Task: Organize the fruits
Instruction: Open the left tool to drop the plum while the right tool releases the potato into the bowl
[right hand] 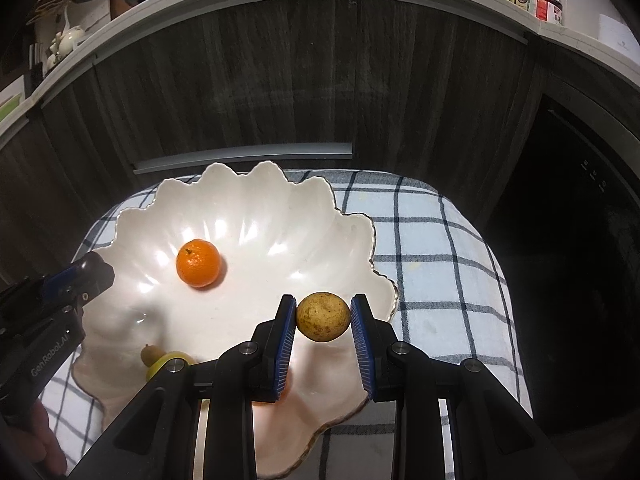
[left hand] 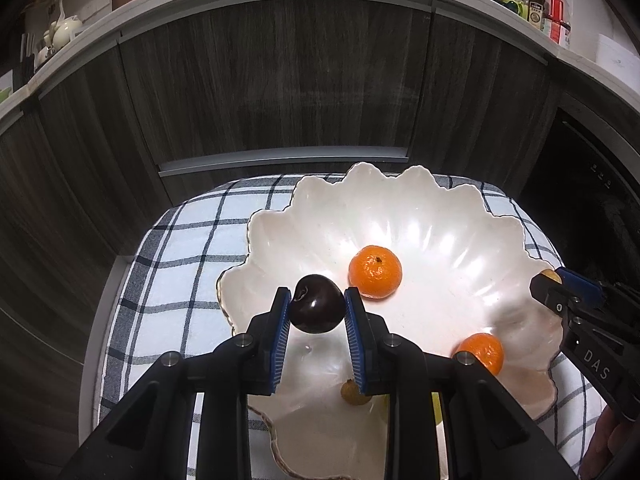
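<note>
A white scalloped bowl (left hand: 440,216) sits on a checked cloth (left hand: 180,248). My left gripper (left hand: 316,312) is shut on a dark plum (left hand: 317,309) above the bowl's left side. My right gripper (right hand: 323,318) is shut on a small brown-yellow round fruit (right hand: 323,317) above the bowl's (right hand: 280,208) right rim. A tangerine (left hand: 375,271) lies in the bowl's middle, also in the right wrist view (right hand: 198,263). A second tangerine (left hand: 482,353) lies near the right side. A small brown fruit (left hand: 354,394) and a yellow-green fruit (right hand: 170,362) lie at the near side.
The cloth-covered surface (right hand: 440,248) stands in front of dark wood cabinet doors (left hand: 280,80). A counter above holds bottles (left hand: 548,8) and a white teapot (left hand: 66,28). A dark appliance (right hand: 580,220) stands to the right.
</note>
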`<state>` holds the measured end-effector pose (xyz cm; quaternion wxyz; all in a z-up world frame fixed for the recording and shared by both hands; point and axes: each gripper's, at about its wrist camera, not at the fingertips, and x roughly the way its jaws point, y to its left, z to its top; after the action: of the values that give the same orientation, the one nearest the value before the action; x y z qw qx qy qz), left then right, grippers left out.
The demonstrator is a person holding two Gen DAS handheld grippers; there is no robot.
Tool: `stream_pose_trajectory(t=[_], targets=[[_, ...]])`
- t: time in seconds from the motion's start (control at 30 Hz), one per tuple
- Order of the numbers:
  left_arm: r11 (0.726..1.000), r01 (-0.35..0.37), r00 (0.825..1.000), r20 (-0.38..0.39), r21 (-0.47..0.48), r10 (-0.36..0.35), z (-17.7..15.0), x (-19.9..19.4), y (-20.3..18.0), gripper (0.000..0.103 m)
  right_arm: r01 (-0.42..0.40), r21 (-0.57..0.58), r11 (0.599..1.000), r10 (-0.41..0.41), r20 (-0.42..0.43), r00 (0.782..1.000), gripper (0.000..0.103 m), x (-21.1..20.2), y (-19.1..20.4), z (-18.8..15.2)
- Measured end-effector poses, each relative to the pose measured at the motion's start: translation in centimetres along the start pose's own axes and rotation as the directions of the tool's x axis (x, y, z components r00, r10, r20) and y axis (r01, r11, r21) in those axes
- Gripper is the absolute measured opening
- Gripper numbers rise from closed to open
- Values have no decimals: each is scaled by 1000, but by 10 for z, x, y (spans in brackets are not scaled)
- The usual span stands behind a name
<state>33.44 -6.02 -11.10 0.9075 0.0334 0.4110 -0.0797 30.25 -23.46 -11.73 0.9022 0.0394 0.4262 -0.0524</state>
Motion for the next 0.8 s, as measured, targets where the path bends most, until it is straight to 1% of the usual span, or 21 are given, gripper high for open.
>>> stream_pose_trajectory(t=[0.37,0.4,0.43,0.47,0.5,0.53,0.57,0.6,0.63,0.67,0.7,0.8], targets=[[1000,-6,1000,-5,5,6,1,5,1,28,10,5,1000,-10,-9,1000,30,5,0,1],[1000,-6,1000,-6,4,6,1,5,1,31,12,3,1000,-12,-8,1000,30,5,0,1],[1000,-11,1000,-5,3,11,1,4,1,41,12,2,1000,-12,-7,1000,30,5,0,1],[1000,-16,1000,-2,0,16,1,4,2,48,12,2,1000,-12,-8,1000,30,5,0,1],[1000,-20,1000,7,-7,20,1,2,2,61,14,3,1000,-14,-8,1000,31,5,0,1],[1000,-22,1000,18,-18,22,1,-1,4,68,17,2,1000,-17,-9,1000,31,5,0,1],[999,-23,999,24,-24,23,1,-2,5,68,23,2,1000,-23,-10,1000,34,5,0,2],[999,-21,999,24,-26,22,1,-3,5,69,27,4,1000,-27,-9,1000,46,5,-1,2],[999,-22,999,25,-23,23,1,-4,5,71,31,6,999,-31,-6,999,54,4,-1,2],[999,-25,999,26,-20,25,1,-4,4,71,38,8,999,-38,2,999,69,3,-2,2],[999,-28,999,30,-16,29,1,-5,4,72,43,9,999,-43,9,999,78,2,-3,3],[999,-32,999,35,-19,33,2,-8,4,78,54,14,998,-54,33,998,82,-3,-4,4]])
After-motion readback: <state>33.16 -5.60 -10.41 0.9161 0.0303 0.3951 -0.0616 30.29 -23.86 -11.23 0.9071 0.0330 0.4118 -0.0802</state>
